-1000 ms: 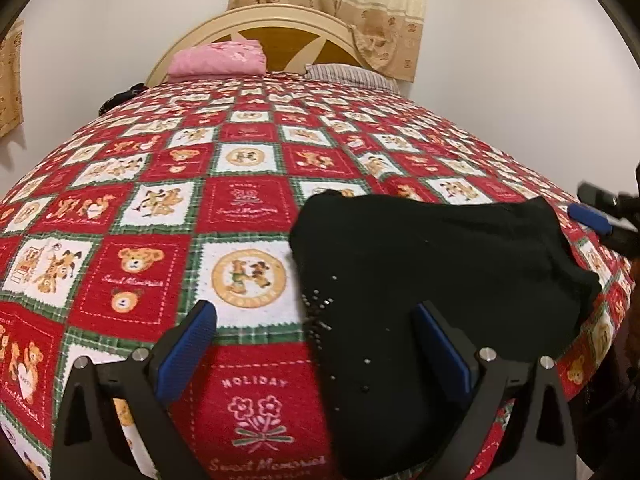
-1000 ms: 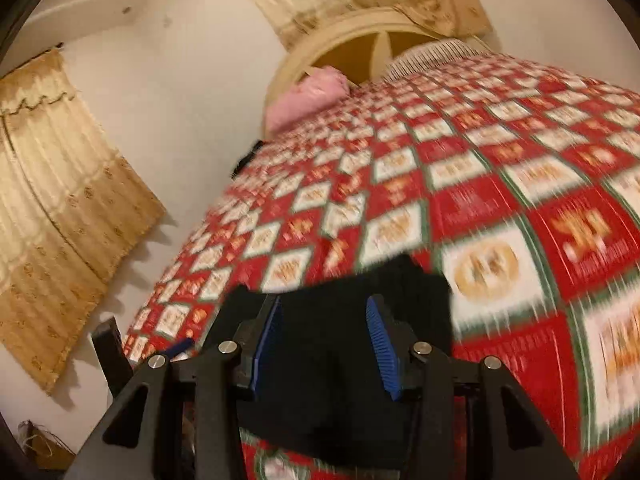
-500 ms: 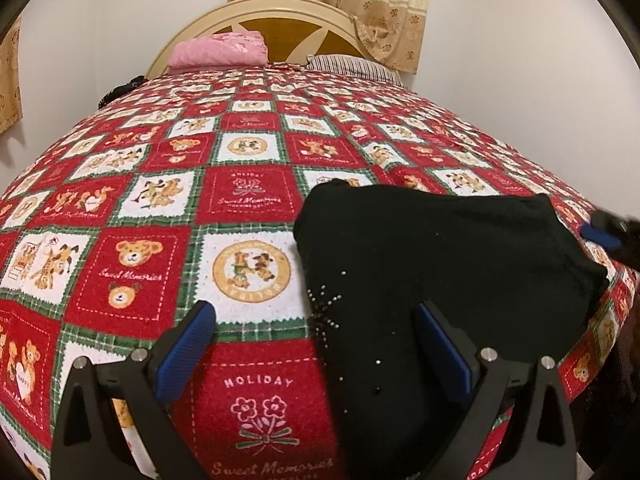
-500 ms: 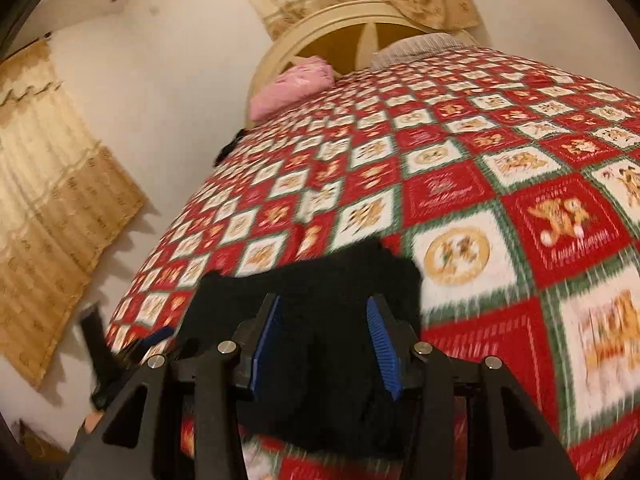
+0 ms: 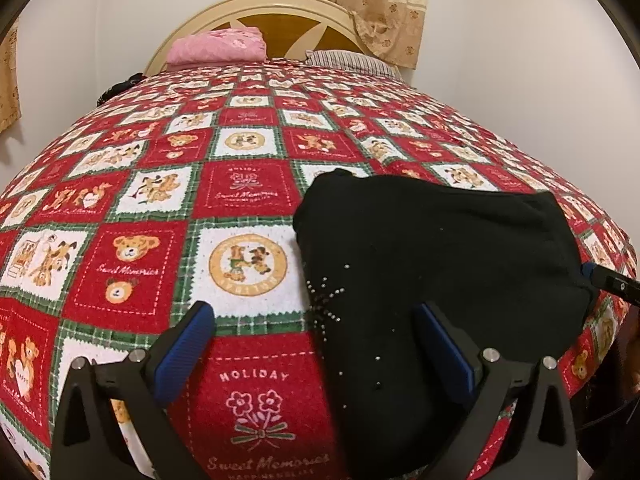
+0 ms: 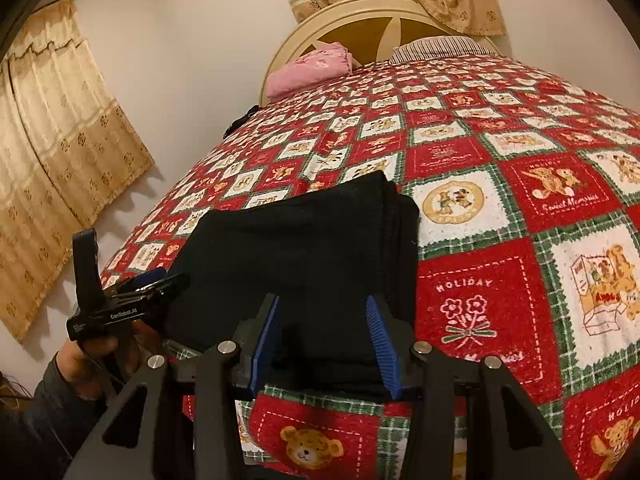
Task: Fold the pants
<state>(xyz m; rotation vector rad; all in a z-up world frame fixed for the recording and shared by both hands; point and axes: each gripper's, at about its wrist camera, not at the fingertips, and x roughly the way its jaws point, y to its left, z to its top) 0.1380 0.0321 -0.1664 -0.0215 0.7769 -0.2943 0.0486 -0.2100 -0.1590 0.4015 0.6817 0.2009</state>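
The black pants [image 5: 432,264] lie folded in a compact stack near the front edge of the bed, with small silver studs on the near left part; they also show in the right wrist view [image 6: 304,256]. My left gripper [image 5: 316,348] is open wide and empty, its right finger over the pants' near edge, its left finger over the blanket. My right gripper [image 6: 326,336] is open and empty, hovering at the near edge of the stack. The right gripper's tip [image 5: 608,280] shows at the pants' right side. The left gripper [image 6: 120,300] shows at the stack's left side.
The bed carries a red, white and green patchwork blanket [image 5: 168,208] with bear prints. A pink folded cloth [image 5: 218,46] and a striped pillow [image 5: 352,62] lie at the headboard [image 5: 280,12]. Curtains [image 6: 56,152] hang on the left wall. The bed edge is close below the pants.
The right gripper has swung from a tilted, blurred view to a steadier one at the stack's near edge. The left gripper has stayed open, shifting slightly. The pants lie flatter.
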